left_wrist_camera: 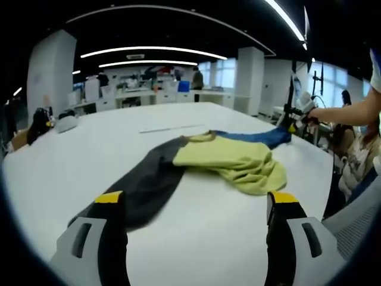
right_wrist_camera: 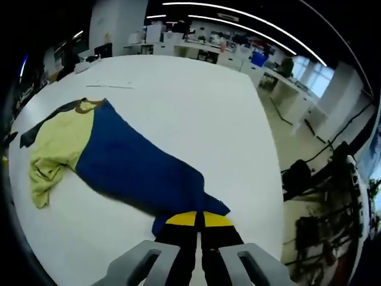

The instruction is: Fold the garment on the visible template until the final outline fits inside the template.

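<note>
While the left tool (left_wrist_camera: 199,205) hovers open over the table (left_wrist_camera: 214,238), the right tool (right_wrist_camera: 199,219) pinches the garment's (right_wrist_camera: 137,167) blue sleeve.

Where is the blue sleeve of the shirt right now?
In the right gripper view, the blue sleeve stretches across the white table from the yellow body to the shut right gripper, which pinches its end.

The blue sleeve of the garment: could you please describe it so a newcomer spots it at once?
On the large white table lies a three-coloured garment. Its blue sleeve stretches from the yellow middle to the right gripper, whose jaws are shut on it; the opposite sleeve is dark grey.
</note>
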The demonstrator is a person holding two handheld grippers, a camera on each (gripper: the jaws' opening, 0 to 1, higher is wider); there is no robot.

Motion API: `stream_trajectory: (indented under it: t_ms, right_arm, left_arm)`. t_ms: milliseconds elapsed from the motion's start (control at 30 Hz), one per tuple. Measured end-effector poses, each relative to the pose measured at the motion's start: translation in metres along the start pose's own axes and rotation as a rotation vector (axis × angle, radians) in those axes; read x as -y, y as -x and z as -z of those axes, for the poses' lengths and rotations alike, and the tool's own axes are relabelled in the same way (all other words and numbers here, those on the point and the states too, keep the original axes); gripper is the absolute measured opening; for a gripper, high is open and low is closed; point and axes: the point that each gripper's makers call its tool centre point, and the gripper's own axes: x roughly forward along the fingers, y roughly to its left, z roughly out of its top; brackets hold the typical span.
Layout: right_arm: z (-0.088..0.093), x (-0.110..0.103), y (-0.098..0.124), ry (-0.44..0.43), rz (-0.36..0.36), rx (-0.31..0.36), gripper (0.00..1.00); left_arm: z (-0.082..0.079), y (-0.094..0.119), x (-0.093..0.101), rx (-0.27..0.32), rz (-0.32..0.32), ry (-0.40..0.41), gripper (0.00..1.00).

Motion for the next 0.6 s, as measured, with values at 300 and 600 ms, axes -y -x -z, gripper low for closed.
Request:
stream_trajectory:
  t_ms: [300, 600]
  right_arm:
    - [0.004, 0.007, -0.023, 0.025, 0.008, -0.030, 0.00]
    - [-0.009, -0.009, -0.008, -0.111, -0.039, 0.065, 0.14]
  left_arm:
    - [0.000, 0.001, 0.002, 0.000, 0.005, 0.001, 0.96]
    - [-0.002, 0.002, 0.005, 0.001, 0.015, 0.000, 0.97]
